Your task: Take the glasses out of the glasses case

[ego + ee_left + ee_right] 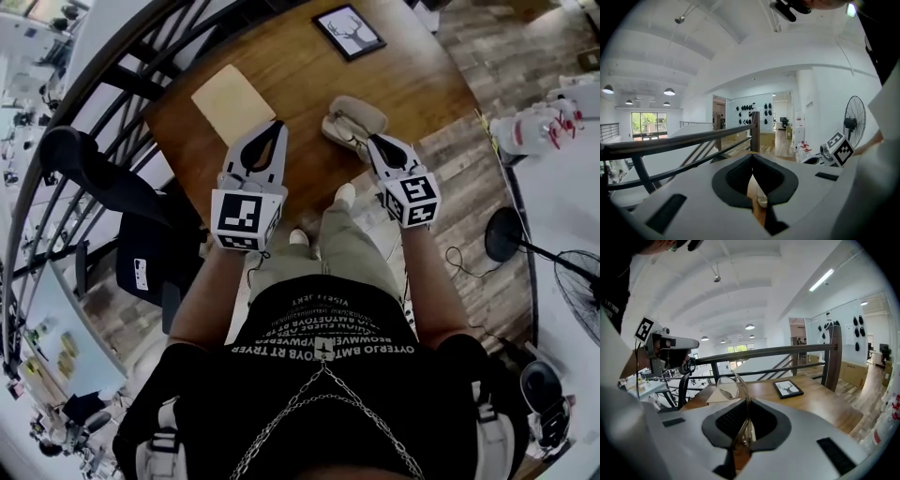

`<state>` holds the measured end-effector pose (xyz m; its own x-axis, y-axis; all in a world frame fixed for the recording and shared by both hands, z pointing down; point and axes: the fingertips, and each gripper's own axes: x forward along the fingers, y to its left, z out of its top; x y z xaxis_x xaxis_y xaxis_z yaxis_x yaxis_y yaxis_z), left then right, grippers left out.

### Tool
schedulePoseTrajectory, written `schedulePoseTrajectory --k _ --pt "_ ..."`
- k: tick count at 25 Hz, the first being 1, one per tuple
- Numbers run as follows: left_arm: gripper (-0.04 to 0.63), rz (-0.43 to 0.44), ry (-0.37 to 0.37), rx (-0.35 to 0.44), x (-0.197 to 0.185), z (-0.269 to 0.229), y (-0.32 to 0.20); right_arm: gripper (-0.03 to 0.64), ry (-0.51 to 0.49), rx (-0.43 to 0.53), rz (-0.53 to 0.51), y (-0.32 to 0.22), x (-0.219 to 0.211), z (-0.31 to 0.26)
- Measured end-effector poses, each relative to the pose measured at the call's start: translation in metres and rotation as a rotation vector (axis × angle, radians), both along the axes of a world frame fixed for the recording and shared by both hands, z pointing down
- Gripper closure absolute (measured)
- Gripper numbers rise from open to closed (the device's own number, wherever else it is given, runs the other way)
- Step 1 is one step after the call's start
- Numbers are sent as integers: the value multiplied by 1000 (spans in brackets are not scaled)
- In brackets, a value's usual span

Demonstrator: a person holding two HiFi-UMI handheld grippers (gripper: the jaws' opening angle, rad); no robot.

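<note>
The glasses case (354, 120) lies open on the wooden table (300, 66), beige inside. My right gripper (368, 139) is at the case's near right edge, raised off the table. In the right gripper view my right gripper (749, 401) is shut on the thin frame of the glasses (730, 386), with one clear lens standing up above the jaws. My left gripper (279, 125) hovers to the left of the case. Seen from its own camera, the left gripper (752, 157) has its fingertips touching and nothing between them.
A framed deer picture (349, 30) lies at the table's far side and a beige sheet (232, 101) at its left. A dark railing (122, 122) runs along the left, with a black chair (103, 178) beside it. A floor fan (562, 272) stands on the right.
</note>
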<state>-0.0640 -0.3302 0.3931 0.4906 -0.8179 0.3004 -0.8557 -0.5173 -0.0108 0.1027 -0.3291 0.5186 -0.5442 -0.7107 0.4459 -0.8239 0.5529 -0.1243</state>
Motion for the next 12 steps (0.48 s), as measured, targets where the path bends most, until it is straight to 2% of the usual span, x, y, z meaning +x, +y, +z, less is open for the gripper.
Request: schedulePoseTrajectory --k 6,12 --pt "571 11 17 18 -6 -11 7 582 -51 50 -20 11 -14 -44" --pt "571 21 36 36 -20 -23 23 582 -70 94 3 26 -20 -82"
